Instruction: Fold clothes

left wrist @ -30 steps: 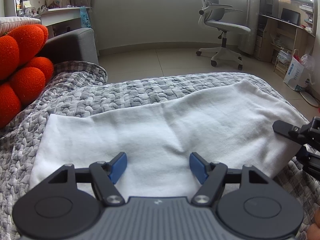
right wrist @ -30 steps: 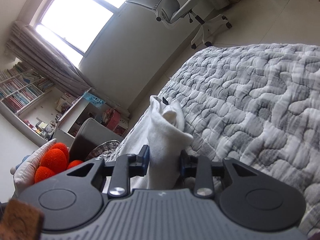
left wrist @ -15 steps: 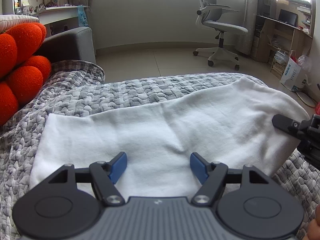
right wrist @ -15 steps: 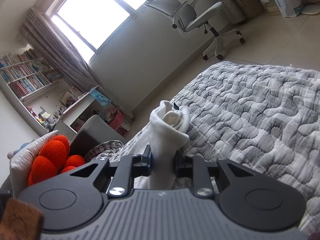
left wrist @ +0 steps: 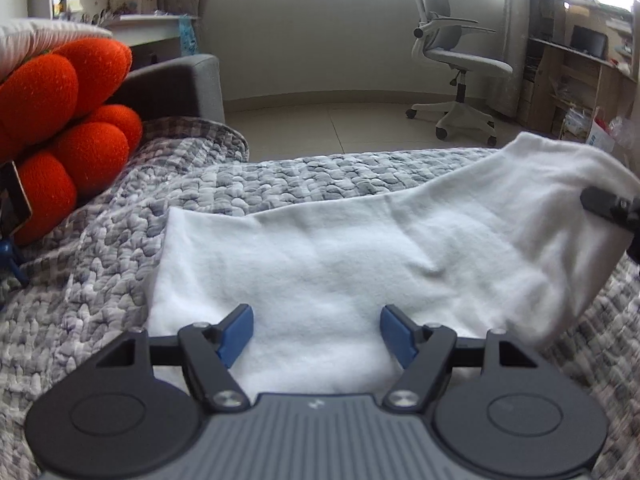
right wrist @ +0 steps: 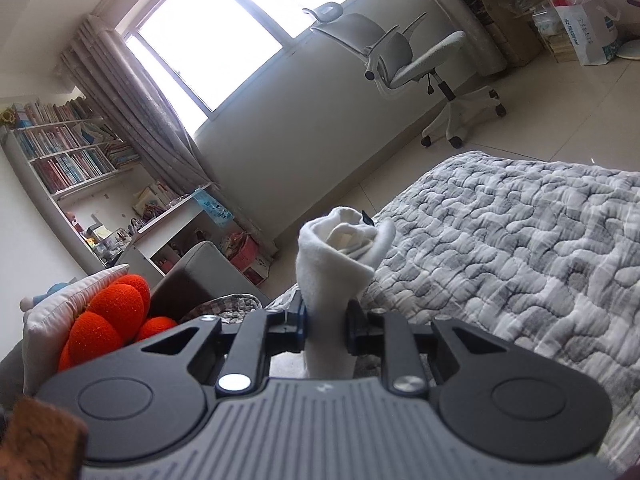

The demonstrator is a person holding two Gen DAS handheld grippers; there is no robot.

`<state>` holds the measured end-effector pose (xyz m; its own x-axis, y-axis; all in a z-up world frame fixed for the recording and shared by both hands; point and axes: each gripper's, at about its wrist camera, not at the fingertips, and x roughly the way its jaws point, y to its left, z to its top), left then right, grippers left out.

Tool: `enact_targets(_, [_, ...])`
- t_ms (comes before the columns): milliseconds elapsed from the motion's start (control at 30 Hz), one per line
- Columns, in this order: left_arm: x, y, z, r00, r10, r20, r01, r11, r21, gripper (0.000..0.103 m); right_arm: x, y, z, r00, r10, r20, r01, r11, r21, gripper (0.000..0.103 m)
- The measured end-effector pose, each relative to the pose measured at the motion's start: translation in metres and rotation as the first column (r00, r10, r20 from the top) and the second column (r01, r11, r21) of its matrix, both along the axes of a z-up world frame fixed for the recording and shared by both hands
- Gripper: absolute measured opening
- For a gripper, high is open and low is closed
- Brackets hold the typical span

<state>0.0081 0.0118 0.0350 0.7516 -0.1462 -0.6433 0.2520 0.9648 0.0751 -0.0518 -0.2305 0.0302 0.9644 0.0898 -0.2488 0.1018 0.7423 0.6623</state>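
A white garment [left wrist: 340,248] lies spread across a grey quilted blanket [left wrist: 320,176]. My left gripper [left wrist: 316,328] hovers open over its near edge, with the blue pads [left wrist: 236,334] apart and cloth beneath them. The right gripper [left wrist: 612,208] shows at the right edge of that view, lifting the garment's right end off the blanket. In the right wrist view my right gripper [right wrist: 326,320] has its jaws closing on a bunched fold of the white garment [right wrist: 336,256], which stands up between the pads above the blanket [right wrist: 520,248].
An orange lumpy cushion [left wrist: 60,120] and a grey sofa arm [left wrist: 180,84] sit at the left. Beyond the bed are tiled floor, a grey office chair [left wrist: 456,64], a bookshelf [right wrist: 68,160] and a paper bag [right wrist: 588,32].
The right gripper's jaws have narrowed on the bunched cloth and raised the garment's right end. The left gripper has slid left along the near edge, still open.
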Motion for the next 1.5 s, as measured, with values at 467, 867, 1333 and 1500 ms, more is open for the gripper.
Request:
enact_targets(467, [-0.012,0.093,0.01,0.997,0.05,-0.06,-0.071,0.903,-0.424,0.073,0.0,0.056,0.031,0.987,0.126,0.096,-0.092,0.951,-0.295,0.021])
enact_targets(867, [-0.009,0.183,-0.003,0.955,0.213,-0.206,-0.29,0.539,-0.79,0.06,0.01,0.167,0.019,0.904,0.427,-0.025,-0.322,0.642,-0.696,0.02])
enact_targets(1333, [-0.008,0.194,-0.008,0.955,0.191,-0.227,-0.293,0.483,-0.825,0.06,0.008,0.234,-0.01,0.872,0.474,-0.118,-0.323,0.379,-0.867,0.018])
enact_targets(1500, [-0.008,0.196,-0.009,0.954,0.192,-0.229,-0.295,0.483,-0.824,0.06,0.0,0.241,-0.028,0.829,0.521,-0.203,-0.367,0.235,-0.9,0.018])
